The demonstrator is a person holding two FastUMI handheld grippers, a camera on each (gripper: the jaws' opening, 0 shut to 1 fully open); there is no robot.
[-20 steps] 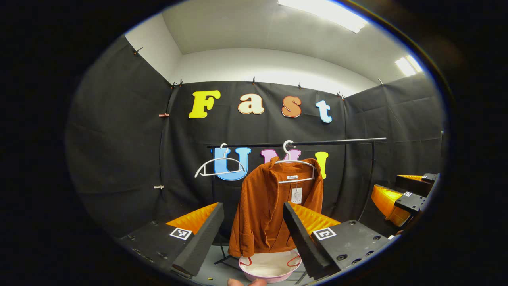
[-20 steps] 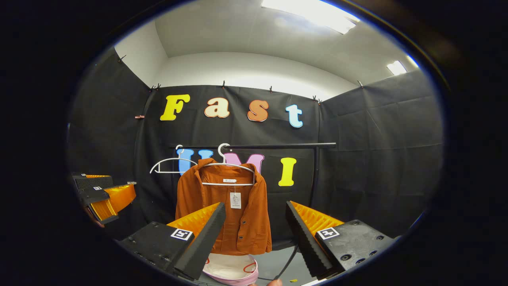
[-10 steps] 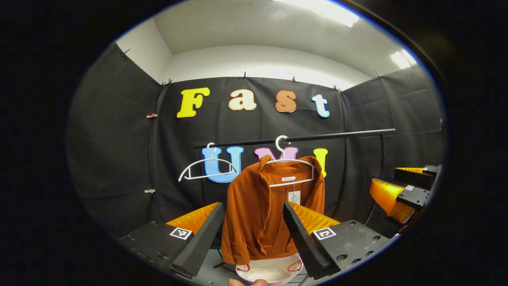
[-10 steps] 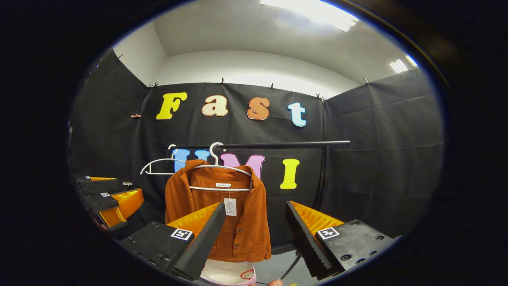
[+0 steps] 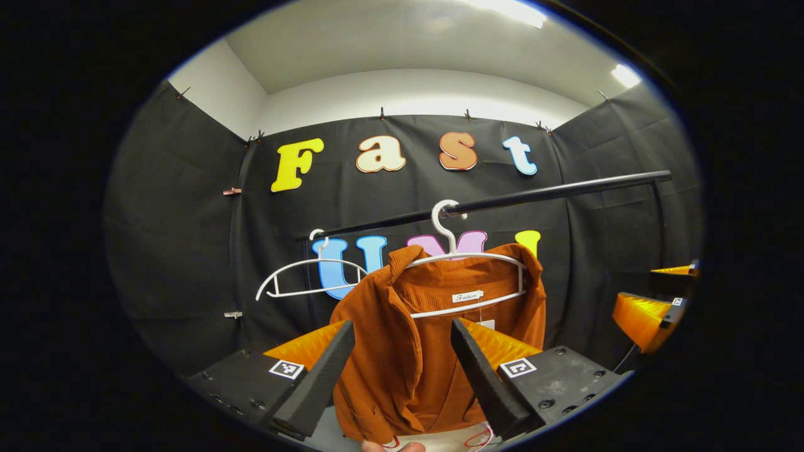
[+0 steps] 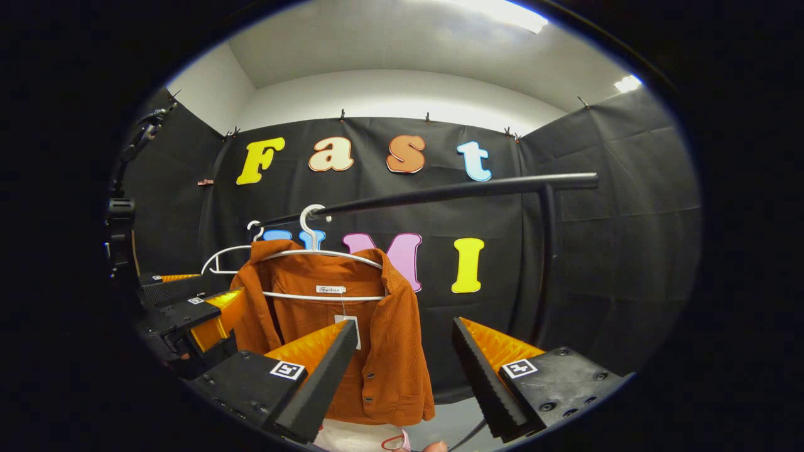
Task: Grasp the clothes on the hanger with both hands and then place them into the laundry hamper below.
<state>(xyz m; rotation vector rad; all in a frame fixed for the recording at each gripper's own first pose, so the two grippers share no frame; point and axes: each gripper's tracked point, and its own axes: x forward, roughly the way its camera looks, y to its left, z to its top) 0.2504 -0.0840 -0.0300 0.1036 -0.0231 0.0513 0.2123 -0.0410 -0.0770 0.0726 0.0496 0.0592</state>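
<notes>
The left gripper (image 5: 402, 367) is held spread, nothing pinched; the rust shirt (image 5: 433, 339) is seen between its fingers at 12 o'clock, on a white hanger (image 5: 468, 276) under the black rail (image 5: 553, 191). The right gripper (image 6: 402, 370) is likewise spread, the shirt's right edge at 11 o'clock. The hamper's (image 6: 352, 436) rim is glimpsed below the hem.

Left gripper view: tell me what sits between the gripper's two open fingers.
In the left gripper view, the orange shirt on its white hanger shows in the gap of the left gripper, farther off, not yet pinched.
</notes>
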